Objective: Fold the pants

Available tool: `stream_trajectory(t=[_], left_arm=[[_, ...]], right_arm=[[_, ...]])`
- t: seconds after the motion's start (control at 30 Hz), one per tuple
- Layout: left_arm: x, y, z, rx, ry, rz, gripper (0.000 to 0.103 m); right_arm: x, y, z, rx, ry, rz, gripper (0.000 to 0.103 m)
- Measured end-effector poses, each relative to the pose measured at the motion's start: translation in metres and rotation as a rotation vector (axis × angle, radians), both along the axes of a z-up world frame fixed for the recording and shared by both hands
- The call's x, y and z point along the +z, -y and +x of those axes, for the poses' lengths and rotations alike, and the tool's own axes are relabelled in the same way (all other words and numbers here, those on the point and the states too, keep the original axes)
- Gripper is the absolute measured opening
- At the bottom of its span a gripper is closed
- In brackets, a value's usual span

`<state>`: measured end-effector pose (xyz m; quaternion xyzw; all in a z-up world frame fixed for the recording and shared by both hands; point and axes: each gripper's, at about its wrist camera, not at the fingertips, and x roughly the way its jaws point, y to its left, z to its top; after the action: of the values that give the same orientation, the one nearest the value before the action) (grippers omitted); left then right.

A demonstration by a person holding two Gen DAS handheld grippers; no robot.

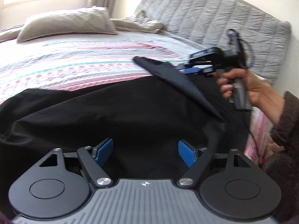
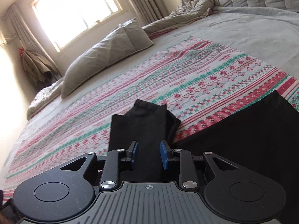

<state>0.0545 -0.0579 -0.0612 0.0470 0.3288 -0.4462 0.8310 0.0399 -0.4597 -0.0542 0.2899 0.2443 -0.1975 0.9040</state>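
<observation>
Black pants (image 1: 112, 115) lie spread on a patterned blanket (image 1: 74, 65) on the bed. My left gripper (image 1: 145, 154) is open just above the black cloth, holding nothing. My right gripper (image 1: 188, 69) is held by a hand at the right; it is shut on a bunched end of the pants (image 1: 168, 71) and lifts it off the bed. In the right wrist view, that gripper (image 2: 148, 155) has its blue pads (image 2: 164, 155) against a thick fold of the pants (image 2: 145, 119), which sticks forward over the blanket (image 2: 186, 78).
A beige pillow (image 2: 110, 56) lies at the far side of the bed. A grey quilted headboard cushion (image 1: 214, 18) and a crumpled sheet (image 1: 142, 24) sit at the back. A window (image 2: 76, 9) with curtains is beyond the bed.
</observation>
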Motion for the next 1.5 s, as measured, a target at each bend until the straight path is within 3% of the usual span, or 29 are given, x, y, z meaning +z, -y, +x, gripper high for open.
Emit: stream_trajectory(t=[0.13, 0.23, 0.37, 0.5, 0.63, 0.87, 1.03, 1.27, 1.4, 1.43, 1.47, 1.5], left_arm=[[0.002, 0.014, -0.014, -0.112, 0.024, -0.023, 0.071], [-0.001, 0.032, -0.026, -0.188, 0.017, -0.013, 0.059], [-0.007, 0.054, -0.041, -0.247, 0.063, 0.043, 0.029], [-0.010, 0.067, -0.052, -0.271, 0.126, 0.087, 0.006], [-0.011, 0.065, -0.059, -0.264, 0.165, 0.089, 0.003], [0.003, 0.048, -0.061, -0.269, 0.151, 0.003, 0.002], [0.002, 0.046, -0.065, -0.318, 0.145, 0.034, 0.002], [-0.005, 0.046, -0.077, -0.415, 0.161, 0.121, 0.002], [-0.004, 0.042, -0.079, -0.443, 0.143, 0.129, 0.002], [-0.003, 0.041, -0.078, -0.433, 0.131, 0.122, 0.004], [-0.001, 0.040, -0.077, -0.416, 0.123, 0.110, 0.012], [0.001, 0.039, -0.075, -0.397, 0.118, 0.095, 0.027]], right_arm=[[-0.001, 0.005, -0.001, -0.024, -0.003, -0.010, 0.025], [-0.004, 0.004, 0.002, -0.009, -0.003, -0.010, 0.015], [0.000, 0.000, 0.000, -0.007, -0.001, -0.042, 0.000], [0.009, 0.001, -0.014, -0.009, 0.012, -0.065, 0.000], [0.019, 0.002, -0.039, -0.037, 0.009, -0.111, 0.000], [0.052, 0.005, -0.109, -0.175, -0.030, -0.199, 0.000], [0.059, 0.005, -0.150, -0.229, -0.133, -0.220, 0.000], [0.031, 0.008, -0.201, -0.213, -0.200, -0.117, 0.000], [0.018, 0.011, -0.221, -0.191, -0.171, -0.056, 0.000], [0.015, 0.012, -0.225, -0.183, -0.153, -0.041, 0.002], [0.013, 0.012, -0.230, -0.175, -0.131, -0.023, 0.009], [0.010, 0.013, -0.236, -0.174, -0.105, -0.007, 0.009]])
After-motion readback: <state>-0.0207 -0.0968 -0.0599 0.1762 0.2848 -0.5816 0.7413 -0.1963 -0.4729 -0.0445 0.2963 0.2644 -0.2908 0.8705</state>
